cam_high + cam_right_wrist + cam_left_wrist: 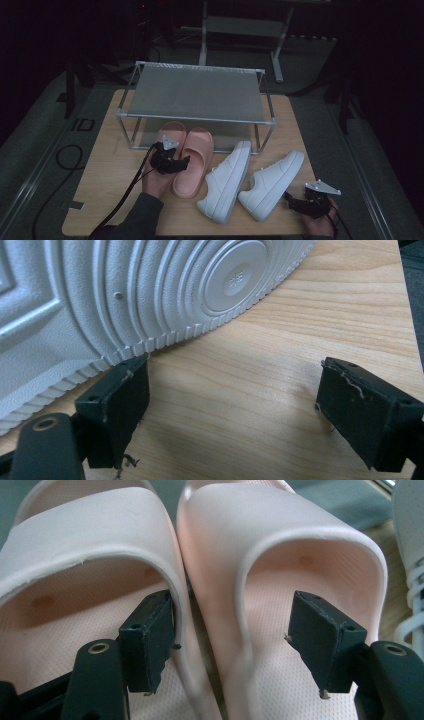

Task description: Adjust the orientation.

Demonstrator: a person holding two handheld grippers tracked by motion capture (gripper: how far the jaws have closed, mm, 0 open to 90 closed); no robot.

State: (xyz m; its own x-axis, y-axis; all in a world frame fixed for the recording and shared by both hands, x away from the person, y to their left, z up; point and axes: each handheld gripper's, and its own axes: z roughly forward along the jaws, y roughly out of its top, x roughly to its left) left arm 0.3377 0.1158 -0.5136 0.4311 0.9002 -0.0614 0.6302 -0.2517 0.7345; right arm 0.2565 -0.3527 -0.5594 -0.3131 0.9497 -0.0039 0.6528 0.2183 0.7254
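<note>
Slippers, a pink pair [186, 152], are lying side by side on the wooden desk [107, 170], toes tucked just under the front edge of a low metal shoe rack [195, 92], heels pointing back toward the person. Their long axes are running away from the person, into the rack's lower level.

In the high view the left tool [172, 162] is sitting over the heel ends of the pair, held by the left hand [157, 182] coming in from below. In the left gripper view the tool is standing spread wide, one jaw inside each slipper, and the two touching inner walls of the left slipper [90, 535] and the right slipper [280, 540] are lying between them. The pads are not pressing on those walls, so the pair is resting on its own weight.

Two white sneakers [250, 182] are lying just right of the slippers, angled with toes toward the rack. The right tool [312, 202] is hovering low at the desk's near right corner, spread, with nothing between its jaws; in the right gripper view one jaw is sitting just beside the ribbed sole edge of the nearer sneaker [125, 295].

Judging by position, the left hand is nearer the slippers and the right hand is nearer the sneakers, which look like the next thing to be taken, by reaching forward and inward along that sole.
</note>
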